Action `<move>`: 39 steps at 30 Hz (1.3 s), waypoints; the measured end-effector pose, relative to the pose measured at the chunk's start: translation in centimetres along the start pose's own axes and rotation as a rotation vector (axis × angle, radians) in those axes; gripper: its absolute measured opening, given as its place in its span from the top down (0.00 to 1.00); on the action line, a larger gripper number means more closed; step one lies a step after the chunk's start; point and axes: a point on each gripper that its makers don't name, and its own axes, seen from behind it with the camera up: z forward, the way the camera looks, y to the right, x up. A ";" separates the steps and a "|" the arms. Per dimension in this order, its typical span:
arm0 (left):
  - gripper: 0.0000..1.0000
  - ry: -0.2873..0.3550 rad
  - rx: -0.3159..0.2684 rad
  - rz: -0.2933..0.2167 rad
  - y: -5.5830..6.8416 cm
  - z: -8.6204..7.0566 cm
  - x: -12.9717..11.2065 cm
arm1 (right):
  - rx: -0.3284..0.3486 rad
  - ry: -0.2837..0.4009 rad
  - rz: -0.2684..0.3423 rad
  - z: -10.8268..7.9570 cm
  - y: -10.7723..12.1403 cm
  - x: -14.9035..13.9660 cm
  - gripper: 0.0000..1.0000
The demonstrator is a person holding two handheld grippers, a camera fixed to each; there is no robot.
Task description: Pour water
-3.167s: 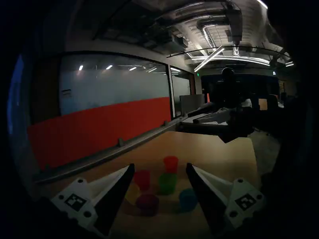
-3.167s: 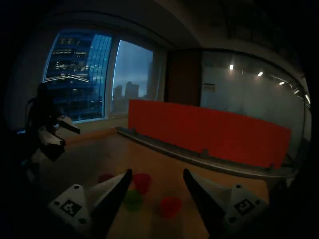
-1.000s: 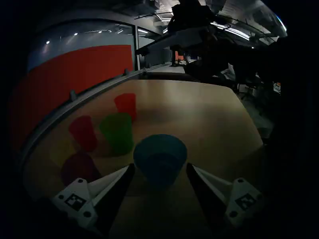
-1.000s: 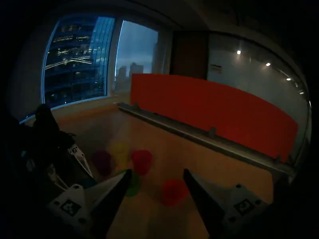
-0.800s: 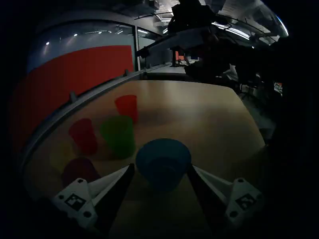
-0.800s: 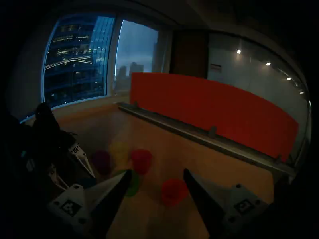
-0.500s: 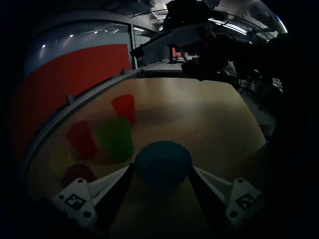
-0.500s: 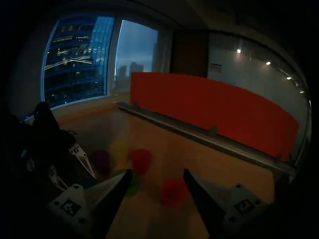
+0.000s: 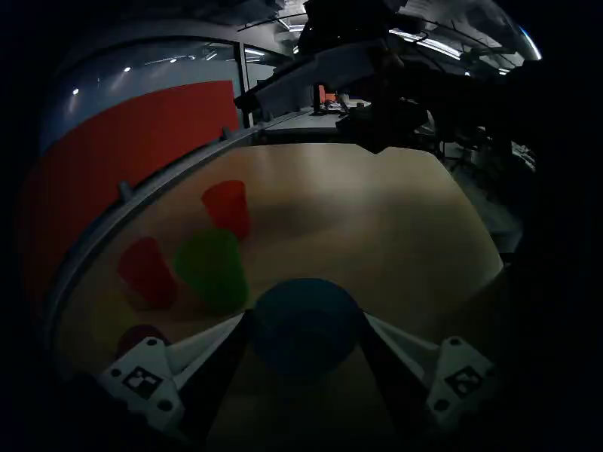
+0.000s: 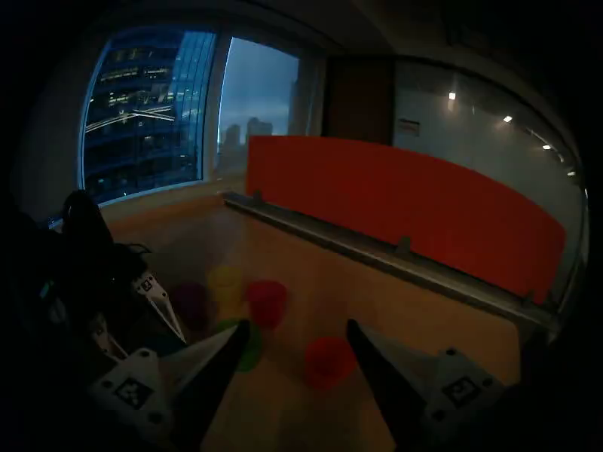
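Observation:
A blue cup (image 9: 305,335) stands on the wooden table (image 9: 377,226), right between the fingers of my open left gripper (image 9: 303,324); it spans the whole gap and I cannot tell whether the fingers touch it. Behind it stand a green cup (image 9: 212,267), a red cup (image 9: 147,271) and an orange-red cup (image 9: 226,207). My right gripper (image 10: 298,328) hangs open above the table, with the orange-red cup (image 10: 325,363) beyond its fingers. The room is dim.
A purple cup (image 9: 138,339) sits at the near left. The red partition (image 10: 407,211) and its rail (image 10: 377,260) run along the table's far side. The right gripper (image 9: 260,89) hovers high over the table. Bare tabletop lies right of the cups.
My left gripper has come down and forward, so the blue cup now sits deep between its fingers. The right gripper has hardly moved.

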 end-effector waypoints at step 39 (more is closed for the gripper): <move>0.10 0.071 0.094 -0.099 -2.5 -4.2 2.5 | 0.074 -0.034 -0.021 2.2 -2.8 -1.3 0.01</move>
